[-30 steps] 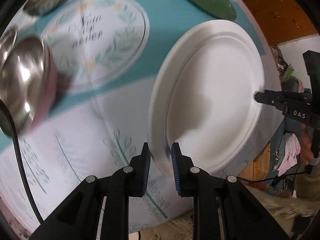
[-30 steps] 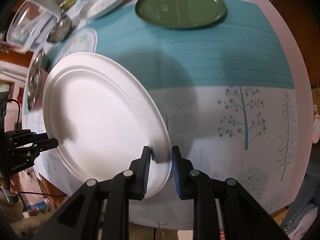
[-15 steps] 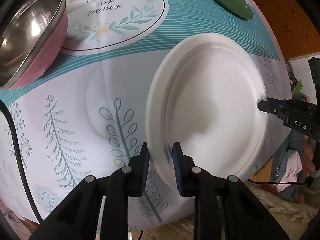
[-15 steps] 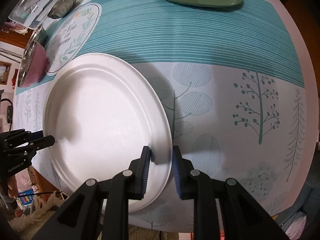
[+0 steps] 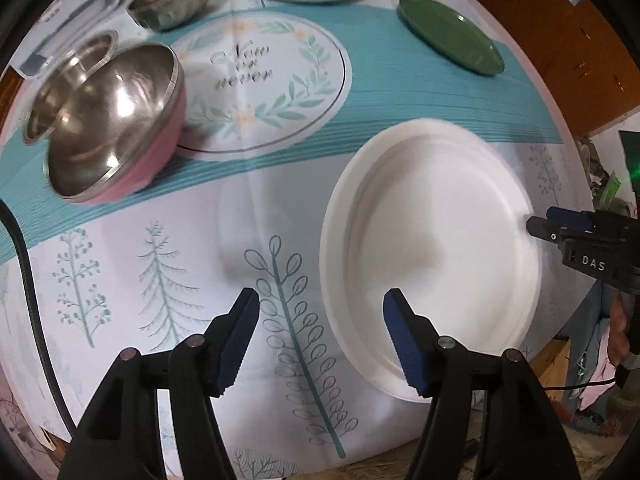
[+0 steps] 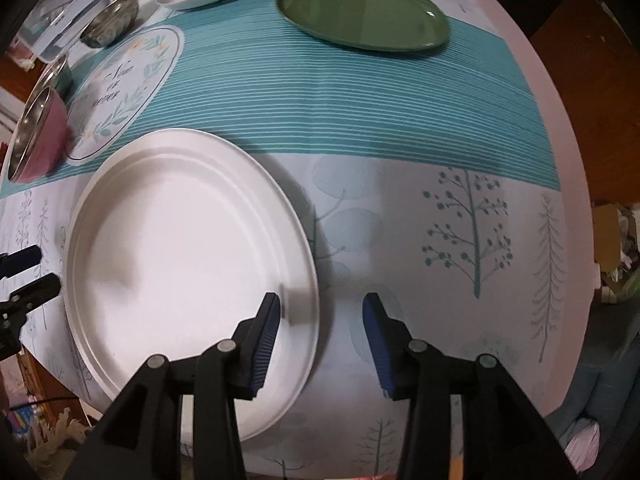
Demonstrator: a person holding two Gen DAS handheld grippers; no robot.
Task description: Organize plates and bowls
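Large round white plate (image 6: 188,256) lies flat at near edge of surface (image 6: 440,152). Your left gripper (image 5: 320,336) and right gripper (image 6: 320,340) fingers opening, straddling opposite rims, gripping nothing. Green plate (image 6: 360,10), pink-sided steel bowl (image 5: 116,120) remain unsorted.

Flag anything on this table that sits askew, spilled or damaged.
The pink bowl is tilted, leaning against a smaller steel bowl behind it instead of sitting flat. The white plate lies near the table's front edge. Nothing looks spilled or broken.
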